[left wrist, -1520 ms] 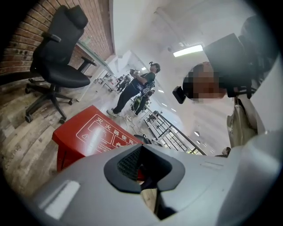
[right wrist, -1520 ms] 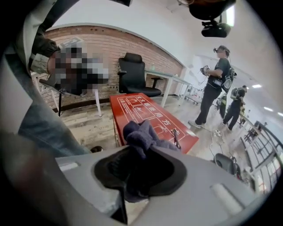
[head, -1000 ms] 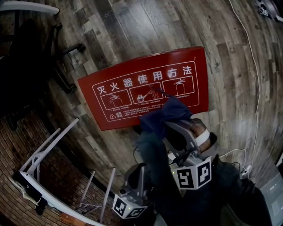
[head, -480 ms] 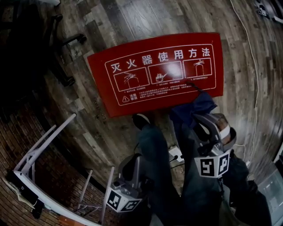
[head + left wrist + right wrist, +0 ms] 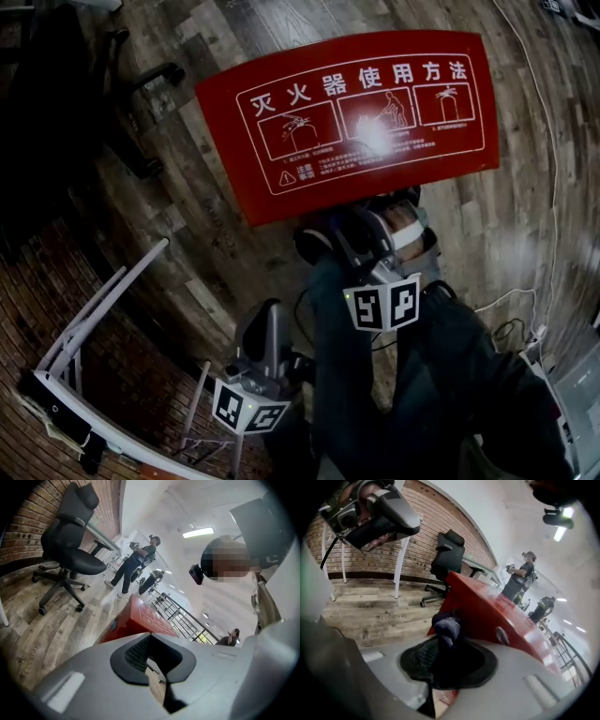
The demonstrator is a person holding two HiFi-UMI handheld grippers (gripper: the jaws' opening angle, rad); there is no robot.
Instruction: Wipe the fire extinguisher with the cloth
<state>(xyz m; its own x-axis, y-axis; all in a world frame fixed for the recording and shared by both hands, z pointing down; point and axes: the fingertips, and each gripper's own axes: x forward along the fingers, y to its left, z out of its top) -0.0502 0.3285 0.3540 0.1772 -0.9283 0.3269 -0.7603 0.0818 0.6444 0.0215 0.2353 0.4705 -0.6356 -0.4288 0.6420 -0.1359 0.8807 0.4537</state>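
Two claws are working here. My left claw (image 5: 157,674) is hanging low with its jaws slightly spread and nothing between them. My right claw (image 5: 445,667) is pinching a dark blue cloth (image 5: 446,626), which is bunching out past the jaw tips. It is pointing at the near edge of the red fire extinguisher box (image 5: 356,112). I cannot tell whether the cloth is touching the box yet. The extinguisher itself is not showing, only the box with its printed lid.

I am judging the risks from here. Only a small bunch of cloth is sticking out, so the hard jaw tips could scrape the glossy lid if I press too steeply. The cloth could also drag out of the pinch on a long stroke. The cable (image 5: 548,187) lying to the right could catch my feet as I shift around.

The brick wall (image 5: 384,550) is standing at the left, with a white frame (image 5: 94,319) and a black office chair (image 5: 70,541) near it. The box is sitting on a wood plank floor (image 5: 234,253), and other people (image 5: 133,564) are standing well beyond it.
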